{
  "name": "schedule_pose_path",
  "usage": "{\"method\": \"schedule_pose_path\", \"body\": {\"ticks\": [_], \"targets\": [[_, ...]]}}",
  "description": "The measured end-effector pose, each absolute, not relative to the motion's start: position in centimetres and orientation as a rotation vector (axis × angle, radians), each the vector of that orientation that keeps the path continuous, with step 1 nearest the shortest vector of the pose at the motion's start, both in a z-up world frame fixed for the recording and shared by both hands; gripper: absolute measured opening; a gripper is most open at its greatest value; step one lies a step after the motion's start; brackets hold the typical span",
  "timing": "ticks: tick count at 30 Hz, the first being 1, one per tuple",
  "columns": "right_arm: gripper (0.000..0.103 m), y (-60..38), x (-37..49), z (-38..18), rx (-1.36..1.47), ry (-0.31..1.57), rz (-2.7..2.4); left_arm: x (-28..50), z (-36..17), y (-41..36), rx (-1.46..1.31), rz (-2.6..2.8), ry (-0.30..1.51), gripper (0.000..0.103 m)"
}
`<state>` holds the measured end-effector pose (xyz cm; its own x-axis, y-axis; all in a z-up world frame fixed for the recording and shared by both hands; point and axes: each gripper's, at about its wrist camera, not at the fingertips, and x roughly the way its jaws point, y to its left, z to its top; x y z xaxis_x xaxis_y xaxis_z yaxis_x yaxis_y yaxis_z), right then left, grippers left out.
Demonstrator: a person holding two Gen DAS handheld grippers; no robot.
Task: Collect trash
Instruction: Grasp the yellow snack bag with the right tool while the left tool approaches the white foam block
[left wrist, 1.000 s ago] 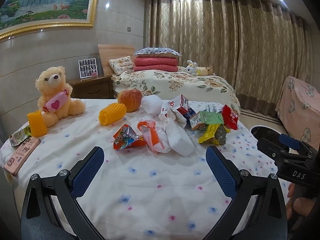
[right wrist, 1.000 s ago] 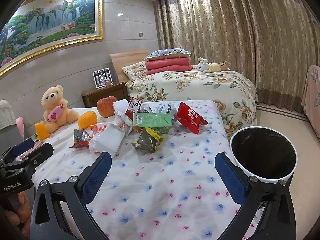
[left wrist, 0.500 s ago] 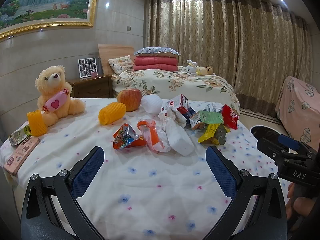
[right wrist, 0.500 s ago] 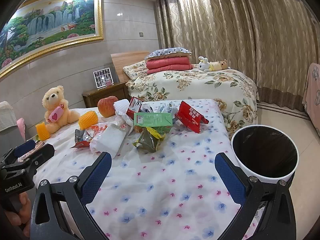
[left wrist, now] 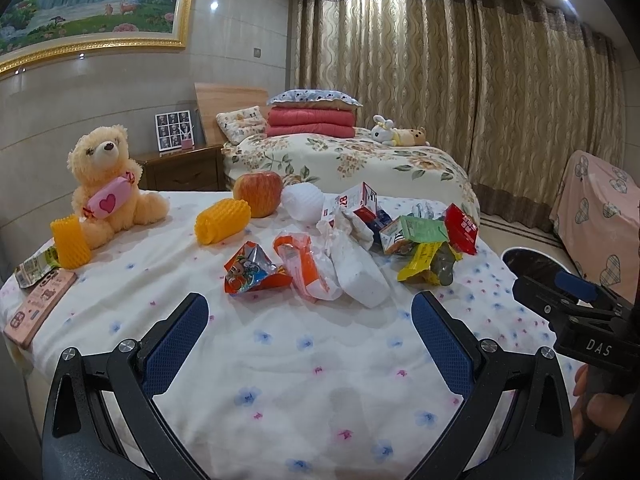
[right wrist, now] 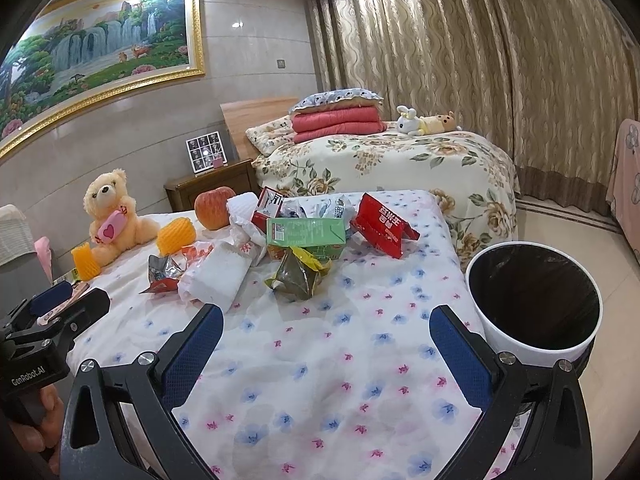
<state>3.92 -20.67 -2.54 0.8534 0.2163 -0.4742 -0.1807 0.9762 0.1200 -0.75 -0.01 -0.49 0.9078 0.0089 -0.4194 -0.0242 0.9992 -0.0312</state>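
Observation:
A heap of trash lies mid-bed on the flowered sheet: an orange snack wrapper (left wrist: 250, 270), a white crumpled bag (left wrist: 360, 272), a green carton (left wrist: 416, 232), a yellow wrapper (left wrist: 426, 264) and a red packet (left wrist: 462, 228). The right wrist view shows the same green carton (right wrist: 306, 232), red packet (right wrist: 382, 226) and white bag (right wrist: 218, 276). A white bin with a black liner (right wrist: 534, 300) stands on the floor at the bed's right. My left gripper (left wrist: 308, 320) is open and empty, short of the heap. My right gripper (right wrist: 326, 332) is open and empty too.
A teddy bear (left wrist: 108, 192), an apple (left wrist: 258, 192), two yellow foam sleeves (left wrist: 222, 220), a white foam ball (left wrist: 304, 202) and a pink box (left wrist: 38, 308) also sit on the bed. A second bed (right wrist: 400, 160) and curtains are behind.
Both grippers have barely shifted; the right wrist view has drifted slightly so the bin sits a little closer. Nothing was taken hold of.

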Motion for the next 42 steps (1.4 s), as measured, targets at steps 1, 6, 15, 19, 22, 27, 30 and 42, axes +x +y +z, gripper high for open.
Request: {"method": "schedule_pose_path", "body": {"ticks": [1,6,15,19,22,27,30,42], "targets": [[0.103,-20.7,4.0,-2.6,0.074,0.512,0.210,-0.6,-0.6,0.1,-0.036,0.018,0.439,0.103],[0.103,-20.6,4.5,-3.1,0.078,0.544,0.207,-0.1,-1.2,0.4,-0.049,0.020,0.470,0.103],[0.102,-21.6,6.7,-3.5,0.121,0.606,0.181,2.0,-2.0,1.2,-0.073,0.016,0.534,0.103],[0.093,-21.9,8.4,-3.8,0.149,0.650,0.179,3.5,-2.3,0.8,-0.083,-0.005,0.567,0.100],[0.085,-21.8,9.7,-4.0,0.168,0.684,0.202,4.6,-2.2,0.3,-0.082,-0.026,0.579,0.094],[0.074,-21.2,11.6,-4.3,0.184,0.723,0.240,6.5,-2.1,-0.7,-0.067,-0.053,0.590,0.089],[0.065,-20.8,12.8,-4.9,0.190,0.759,0.258,7.6,-2.2,-1.1,-0.064,-0.067,0.604,0.081],[0.014,-20.6,15.9,-6.6,0.245,0.867,0.328,10.8,-4.5,-3.2,-0.016,-0.132,0.712,0.049]]}}
